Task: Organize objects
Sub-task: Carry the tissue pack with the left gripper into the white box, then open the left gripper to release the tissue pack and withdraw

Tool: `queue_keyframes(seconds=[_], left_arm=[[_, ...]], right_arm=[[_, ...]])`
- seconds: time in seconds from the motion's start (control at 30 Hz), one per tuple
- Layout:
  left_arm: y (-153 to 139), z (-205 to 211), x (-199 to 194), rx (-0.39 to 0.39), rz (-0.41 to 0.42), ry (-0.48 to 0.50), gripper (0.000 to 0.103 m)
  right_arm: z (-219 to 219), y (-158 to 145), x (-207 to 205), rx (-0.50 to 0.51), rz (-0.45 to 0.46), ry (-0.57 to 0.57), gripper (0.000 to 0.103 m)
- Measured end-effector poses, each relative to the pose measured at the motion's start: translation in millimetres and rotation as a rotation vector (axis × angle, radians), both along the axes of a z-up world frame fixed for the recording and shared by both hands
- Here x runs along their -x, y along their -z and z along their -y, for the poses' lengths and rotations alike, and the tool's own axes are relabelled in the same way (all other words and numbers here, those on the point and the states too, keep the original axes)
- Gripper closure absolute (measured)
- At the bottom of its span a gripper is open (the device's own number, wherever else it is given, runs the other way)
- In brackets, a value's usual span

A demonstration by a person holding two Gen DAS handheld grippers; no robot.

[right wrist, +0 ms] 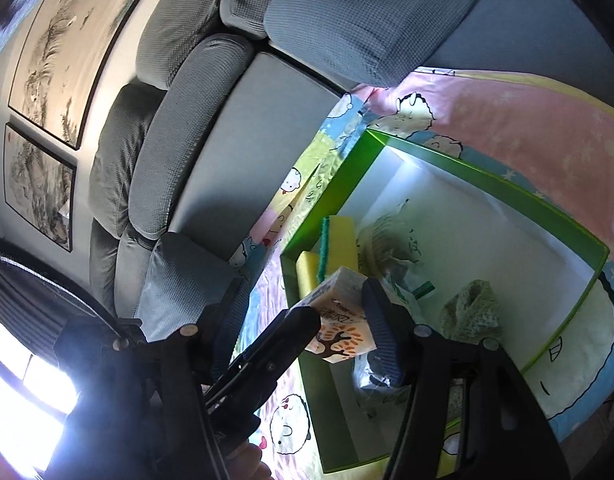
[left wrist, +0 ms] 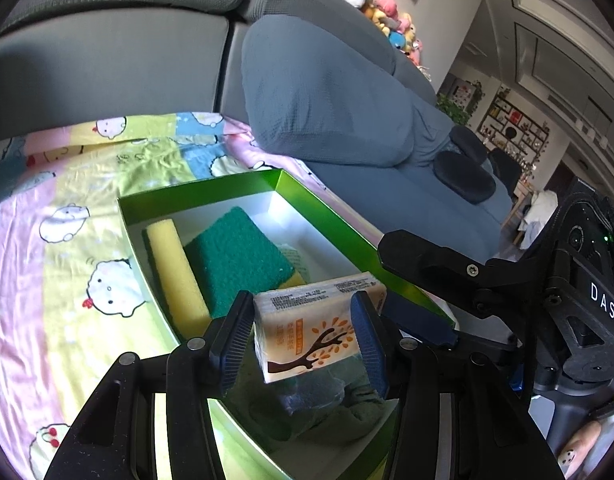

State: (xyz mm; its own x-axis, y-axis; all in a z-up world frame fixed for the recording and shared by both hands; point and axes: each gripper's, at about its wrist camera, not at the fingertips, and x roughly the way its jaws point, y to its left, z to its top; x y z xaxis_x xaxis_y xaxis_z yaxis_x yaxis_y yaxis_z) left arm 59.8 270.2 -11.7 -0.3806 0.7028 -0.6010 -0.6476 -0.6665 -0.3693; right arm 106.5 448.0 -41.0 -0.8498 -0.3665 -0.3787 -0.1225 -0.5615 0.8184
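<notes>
A tissue pack (left wrist: 307, 336) with an orange tree print sits between the blue pads of my left gripper (left wrist: 303, 320), which is shut on it. It hangs tilted over the near end of a green box (left wrist: 195, 192) with a white floor. In the box lie a yellow sponge (left wrist: 175, 268), a green-faced sponge (left wrist: 235, 256) and a bagged dark cloth (left wrist: 307, 396). My right gripper (right wrist: 307, 324) is open; the tissue pack (right wrist: 343, 312) and a left finger (right wrist: 291, 336) lie in its gap, and its left pad (right wrist: 227, 320) touches nothing.
The box (right wrist: 487, 184) rests on a cartoon-print sheet (left wrist: 67, 240) spread over a grey sofa (left wrist: 107, 60). A grey cushion (left wrist: 327, 92) lies behind the box. A crumpled bag (right wrist: 391, 236) and a greenish cloth (right wrist: 471, 312) also lie in the box.
</notes>
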Motion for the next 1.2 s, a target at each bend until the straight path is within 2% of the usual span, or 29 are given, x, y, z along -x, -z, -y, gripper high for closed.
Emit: queue_keyframes(seconds=[0.17, 0.27, 0.37, 0.83, 0.93, 0.97, 1.2], left_arm=[[11, -5, 7, 0.022, 0.049, -0.007, 0.053], [19, -7, 9, 0.044, 0.074, -0.021, 0.053], [22, -5, 12, 0.025, 0.093, -0.022, 0.053], [22, -5, 16, 0.038, 0.089, -0.046, 0.053], [22, -5, 16, 0.042, 0.083, -0.058, 0.049], [22, -5, 16, 0.049, 0.079, -0.069, 0.044], [21, -1, 16, 0.037, 0.087, -0.068, 0.043]], right_arm=[[-3, 4, 2, -0.001, 0.034, 0.019, 0.045], [-4, 10, 5, -0.014, 0.084, 0.038, 0.046], [-3, 13, 8, -0.024, 0.101, 0.041, 0.048], [-3, 14, 12, -0.041, 0.128, 0.067, 0.049], [-4, 14, 11, -0.035, 0.129, 0.069, 0.049], [-5, 14, 11, -0.033, 0.127, 0.069, 0.049], [-2, 9, 9, -0.050, 0.126, 0.080, 0.045]])
